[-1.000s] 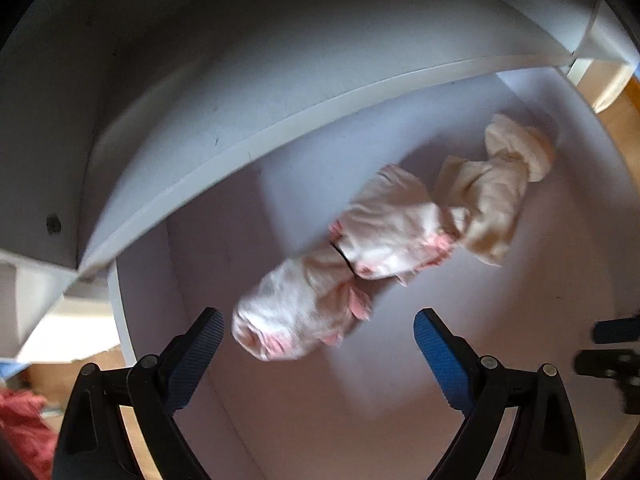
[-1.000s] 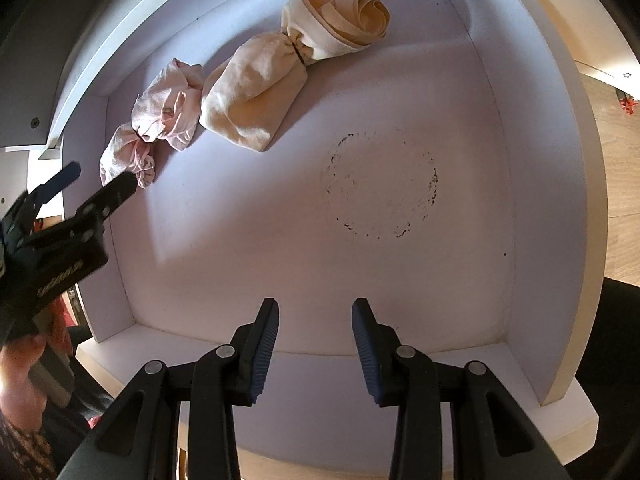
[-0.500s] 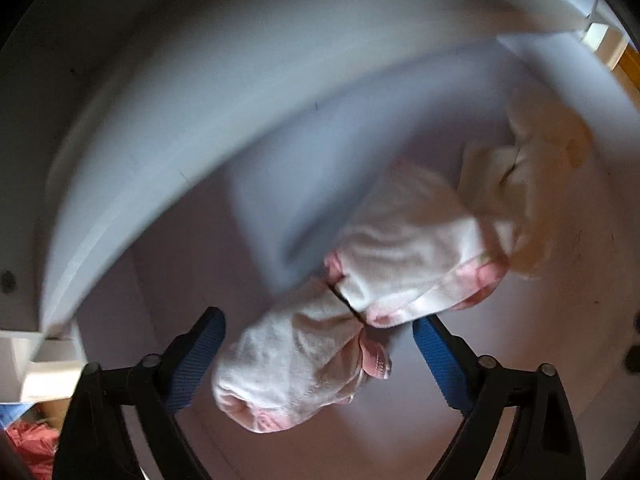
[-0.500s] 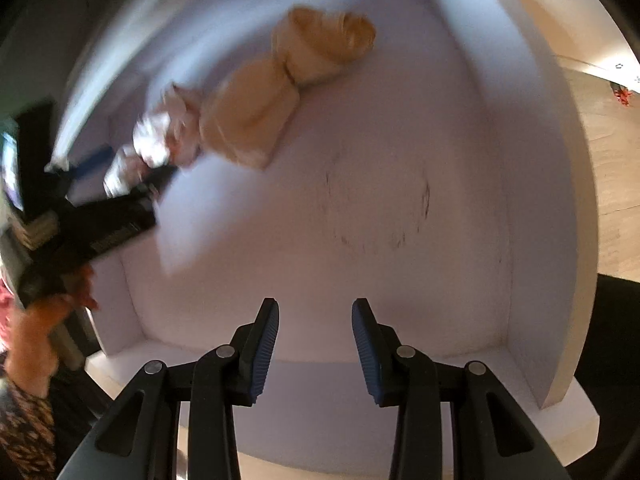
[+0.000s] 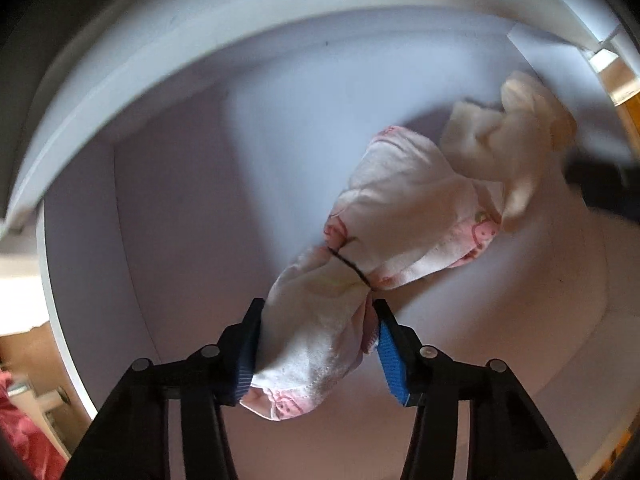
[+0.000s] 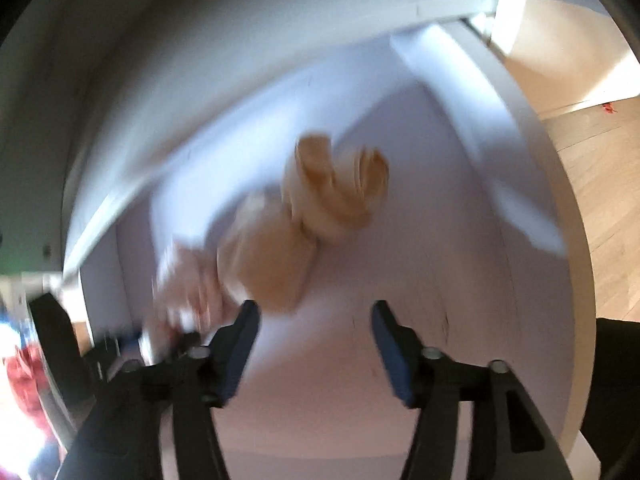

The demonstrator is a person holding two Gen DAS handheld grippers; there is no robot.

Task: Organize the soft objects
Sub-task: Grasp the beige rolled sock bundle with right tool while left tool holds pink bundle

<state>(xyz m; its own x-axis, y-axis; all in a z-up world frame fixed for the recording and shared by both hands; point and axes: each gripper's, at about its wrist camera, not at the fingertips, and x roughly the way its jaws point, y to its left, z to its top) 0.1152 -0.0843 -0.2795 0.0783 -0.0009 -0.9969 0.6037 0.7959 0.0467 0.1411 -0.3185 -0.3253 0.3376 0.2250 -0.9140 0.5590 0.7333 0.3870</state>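
- Left tongs: jaws closing, blue pads pressed on both sides of the near end of the pink-and-white sock bundle.
- Pink-and-white sock bundle: lies on the white shelf, tied at its middle, far end touching the cream sock bundle.
- Right tongs: jaws opening, nothing between them; view blurred, cream sock bundle just beyond the tips.
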